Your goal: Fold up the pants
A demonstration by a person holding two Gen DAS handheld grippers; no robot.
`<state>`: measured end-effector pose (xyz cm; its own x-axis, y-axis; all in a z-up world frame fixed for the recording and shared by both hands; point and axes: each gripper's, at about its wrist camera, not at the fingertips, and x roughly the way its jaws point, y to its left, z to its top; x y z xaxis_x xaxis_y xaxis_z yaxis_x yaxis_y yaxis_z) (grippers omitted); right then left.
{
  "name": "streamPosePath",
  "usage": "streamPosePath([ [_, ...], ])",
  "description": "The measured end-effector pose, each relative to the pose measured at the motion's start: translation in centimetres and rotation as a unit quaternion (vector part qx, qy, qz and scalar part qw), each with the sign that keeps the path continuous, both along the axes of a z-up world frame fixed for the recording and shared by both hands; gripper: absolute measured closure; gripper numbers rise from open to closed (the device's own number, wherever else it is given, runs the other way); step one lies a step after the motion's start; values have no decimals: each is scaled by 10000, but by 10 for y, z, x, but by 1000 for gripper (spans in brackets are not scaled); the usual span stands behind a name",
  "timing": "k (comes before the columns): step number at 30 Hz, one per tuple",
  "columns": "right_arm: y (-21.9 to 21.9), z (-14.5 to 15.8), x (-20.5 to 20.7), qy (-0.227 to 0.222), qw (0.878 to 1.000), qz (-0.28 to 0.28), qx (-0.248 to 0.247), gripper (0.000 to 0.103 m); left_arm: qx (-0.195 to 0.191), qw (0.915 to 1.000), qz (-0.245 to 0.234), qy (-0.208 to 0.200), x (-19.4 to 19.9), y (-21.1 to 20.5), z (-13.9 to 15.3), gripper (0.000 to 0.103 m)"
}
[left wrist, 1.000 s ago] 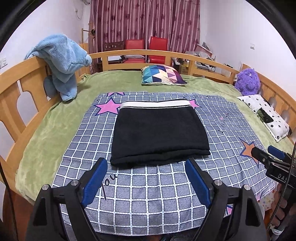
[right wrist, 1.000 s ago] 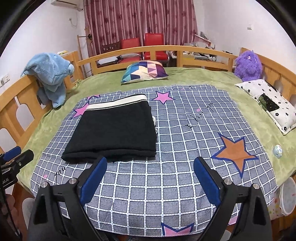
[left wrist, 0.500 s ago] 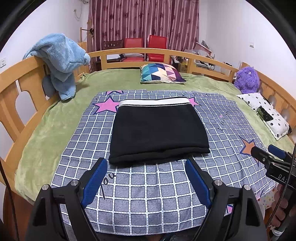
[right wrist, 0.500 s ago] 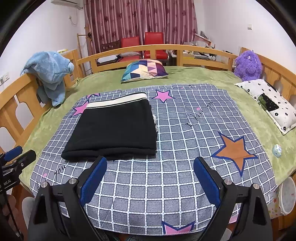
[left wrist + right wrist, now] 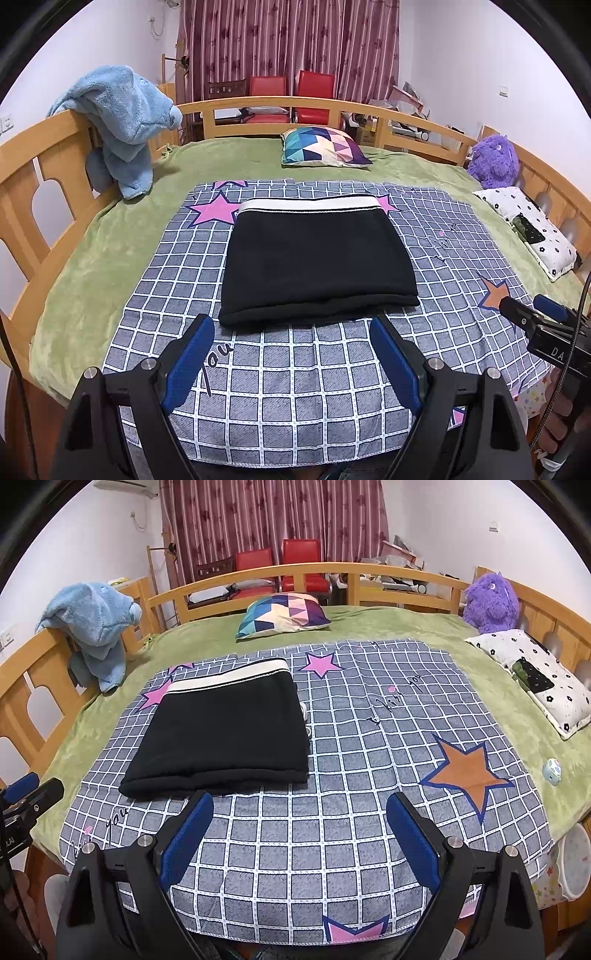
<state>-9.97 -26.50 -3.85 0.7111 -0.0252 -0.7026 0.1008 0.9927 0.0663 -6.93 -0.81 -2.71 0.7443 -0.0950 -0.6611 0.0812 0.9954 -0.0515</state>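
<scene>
The black pants (image 5: 317, 262) lie folded into a flat rectangle on the grey checked cloth (image 5: 295, 373), white waistband at the far edge. They also show in the right wrist view (image 5: 225, 738), left of centre. My left gripper (image 5: 291, 332) is open and empty, just short of the pants' near folded edge. My right gripper (image 5: 299, 812) is open and empty, near the cloth's front edge, to the right of the pants. The right gripper also shows at the right edge of the left wrist view (image 5: 532, 314).
The cloth lies on a green blanket (image 5: 110, 243) on a bed with wooden rails (image 5: 33, 162). A blue plush towel (image 5: 122, 122) hangs on the left rail. A patterned cushion (image 5: 325, 147), a purple plush toy (image 5: 493, 160) and a white pillow (image 5: 532, 229) lie around.
Both grippers have drawn back slightly toward the front edge of the bed. The pants have not moved.
</scene>
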Motion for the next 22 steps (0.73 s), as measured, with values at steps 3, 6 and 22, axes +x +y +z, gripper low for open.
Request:
streamPosePath([
  [3,-1,1,-2,9,10000,-31,-9,10,13,10000,1,-14,-2,1,2,18],
  [6,-4,4,-3,-34,10000,-69,35,10,-17,10000,22,-44,-6,4,5,17],
  [22,-9,6,-7,-55,9999,-107,66,10,-110,9999,-30,-123,-12,2,12,17],
])
